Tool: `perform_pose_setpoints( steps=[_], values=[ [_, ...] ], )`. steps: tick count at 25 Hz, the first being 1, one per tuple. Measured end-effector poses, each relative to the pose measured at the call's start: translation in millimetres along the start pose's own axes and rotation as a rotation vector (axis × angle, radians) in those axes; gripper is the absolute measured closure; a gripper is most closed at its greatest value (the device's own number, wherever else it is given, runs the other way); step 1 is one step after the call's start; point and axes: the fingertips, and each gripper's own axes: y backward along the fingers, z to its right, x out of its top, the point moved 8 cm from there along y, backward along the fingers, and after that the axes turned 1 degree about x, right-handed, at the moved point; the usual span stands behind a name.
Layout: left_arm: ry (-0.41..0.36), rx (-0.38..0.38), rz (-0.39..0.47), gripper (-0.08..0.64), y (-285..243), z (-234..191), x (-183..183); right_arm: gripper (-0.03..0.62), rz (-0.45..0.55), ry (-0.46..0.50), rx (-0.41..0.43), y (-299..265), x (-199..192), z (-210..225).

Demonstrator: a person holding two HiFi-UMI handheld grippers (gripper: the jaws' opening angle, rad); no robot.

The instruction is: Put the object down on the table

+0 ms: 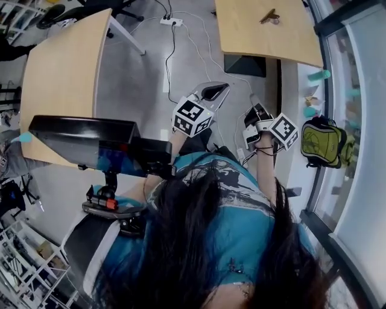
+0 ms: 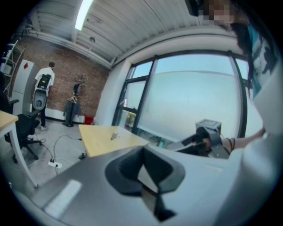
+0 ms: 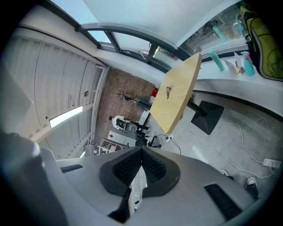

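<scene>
R gripper (image 3: 141,151) jaws together, empty; small obj (image 3: 168,92) on table (image 3: 182,95).

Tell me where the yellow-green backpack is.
The backpack sits at the head view's far right, beside the window, just right of the right gripper.

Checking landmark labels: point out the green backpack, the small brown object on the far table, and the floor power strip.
green backpack (image 1: 322,143), head view, middle of its front panel.
small brown object (image 1: 269,17), head view, its middle.
power strip (image 1: 170,22), head view, middle of its white body.
</scene>
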Motion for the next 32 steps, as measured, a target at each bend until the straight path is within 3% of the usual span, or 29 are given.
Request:
perform_pose_setpoints(
  steps=[19, 32],
  values=[
    [0.022, 0.054, 0.026, 0.557, 29, 46, -21, 0.581, -0.064, 0.055, 0.003, 44, -26, 3],
    [0.015, 0.044, 0.028, 0.557, 28, 46, -21, 0.581, -0.045, 0.058, 0.004, 48, -26, 5]
  ],
)
